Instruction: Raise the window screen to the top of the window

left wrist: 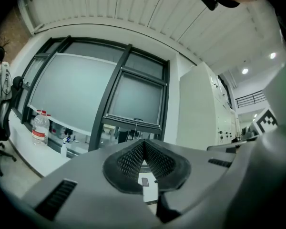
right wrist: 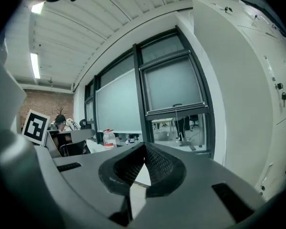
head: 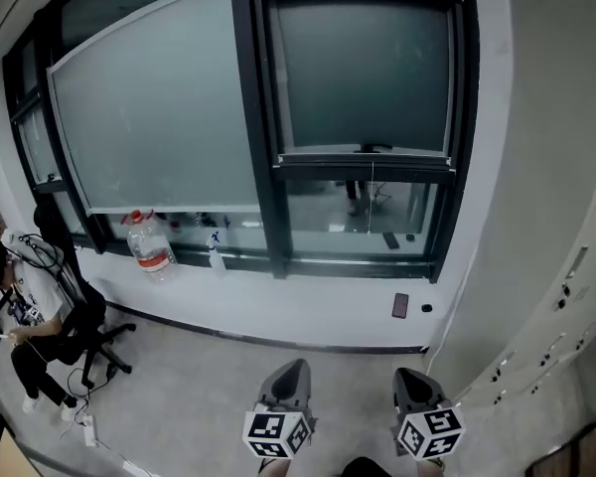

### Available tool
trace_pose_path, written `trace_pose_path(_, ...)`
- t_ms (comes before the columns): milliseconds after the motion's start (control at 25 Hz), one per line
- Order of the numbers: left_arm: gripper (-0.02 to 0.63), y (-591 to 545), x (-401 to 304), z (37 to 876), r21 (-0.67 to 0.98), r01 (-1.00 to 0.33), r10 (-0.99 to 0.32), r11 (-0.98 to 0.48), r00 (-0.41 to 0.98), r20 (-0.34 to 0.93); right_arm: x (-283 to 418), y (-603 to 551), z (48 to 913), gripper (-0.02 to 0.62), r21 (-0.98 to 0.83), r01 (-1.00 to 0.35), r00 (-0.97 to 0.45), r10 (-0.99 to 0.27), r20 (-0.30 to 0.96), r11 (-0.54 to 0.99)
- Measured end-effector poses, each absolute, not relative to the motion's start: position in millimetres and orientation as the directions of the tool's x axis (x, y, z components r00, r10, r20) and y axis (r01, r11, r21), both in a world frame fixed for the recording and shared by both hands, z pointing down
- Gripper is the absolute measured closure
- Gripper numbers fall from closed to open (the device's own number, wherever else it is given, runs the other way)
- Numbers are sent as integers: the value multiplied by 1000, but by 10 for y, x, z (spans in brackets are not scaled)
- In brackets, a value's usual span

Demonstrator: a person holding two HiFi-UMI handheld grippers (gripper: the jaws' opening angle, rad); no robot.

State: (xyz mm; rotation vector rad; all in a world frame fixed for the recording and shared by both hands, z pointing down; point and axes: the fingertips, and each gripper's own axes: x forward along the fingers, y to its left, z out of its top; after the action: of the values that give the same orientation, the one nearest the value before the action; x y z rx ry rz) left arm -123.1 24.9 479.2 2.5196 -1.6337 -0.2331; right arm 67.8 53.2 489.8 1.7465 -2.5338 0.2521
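- Jaws of both tools were pressed together tip to tip, holding nothing; the left gripper (head: 292,369) and the right gripper (head: 410,376) hung low, side by side, well apart from the window
- The window screen (head: 363,73) lay ahead of and high above both sets of fingertips, covering the upper part of the right-hand pane; its bottom bar (head: 366,161) ran level and crosswise to the fingers, with clear glass below it
- A small handle (head: 372,148) sat at the middle of that bar, and a thin cord (head: 372,182) hung straight down from it
- The handle lay up and between the two grippers, somewhat nearer the right one, so the right seemed the better placed to reach it
- The lift would likely run straight up, across the bar's long axis, once the jaws had parted to take hold
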Motion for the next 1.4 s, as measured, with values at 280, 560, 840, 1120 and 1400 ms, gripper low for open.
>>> trace_pose_path(280,603,-378,-1116,4988,146,-884,-893,-445,450,6,676,-115,4990,591,-136,-932,-355,-922,153,336)
trace_pose_path(560,603,-1364,-653,5014,100,-856,-861,-508,509,-13,840,-1119,4960,591,-125,-927,-367,-923,114,354)
trace_pose_path(840,604,-2721,-471,4826,86,-868,-872,-490,489,-26,920,-2435,4721,591,-108,-885,-461,-883,87,452)
trace_pose_path(1120,603,-3706,-341,4709,42,-880,-881,-473,471,-37,1009,-3353,4719,591,-101,-875,-481,-872,86,473)
trace_pose_path(1400,603,-4611,-135,4947,37,-850,-851,-526,526,-4,1104,-4331,4950,591,-85,-891,-454,-882,128,446)
